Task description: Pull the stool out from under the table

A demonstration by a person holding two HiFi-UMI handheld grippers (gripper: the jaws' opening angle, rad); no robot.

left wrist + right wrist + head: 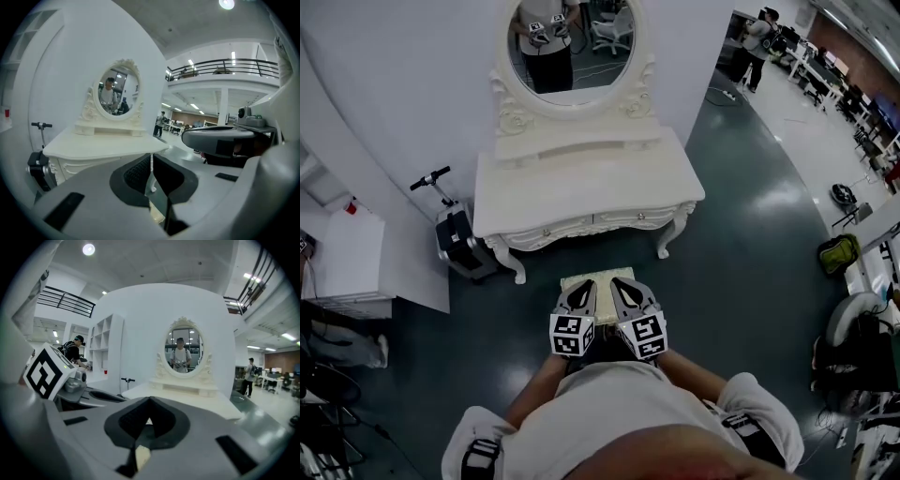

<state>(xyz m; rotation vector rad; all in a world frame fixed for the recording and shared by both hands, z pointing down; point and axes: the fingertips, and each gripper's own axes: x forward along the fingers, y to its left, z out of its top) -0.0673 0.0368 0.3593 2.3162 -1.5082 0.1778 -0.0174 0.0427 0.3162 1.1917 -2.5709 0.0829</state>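
Stool (598,279) sits on the dark floor (741,253) right before us, its cream top showing just in front of the white dressing table (581,192), in line with the gap between the two front legs; whether its far edge is still under the tabletop we cannot tell, since our grippers cover its near half; the left gripper (581,292) and the right gripper (623,291) hang side by side above it, close together, both pointing at the table; in the left gripper view the left gripper (151,161) has its jaws clenched to a thin slit with nothing in them, only a table leg showing beyond; in the right gripper view the right gripper (149,404) is clenched as well and empty; behind the tabletop stands an oval mirror (572,42) in a carved frame, and in it we see ourselves reflected, holding both grippers; the table backs onto a white wall (394,94); to its left a black scooter (455,234) leans near the wall; far off to the right a person (759,37) stands in the open hall.
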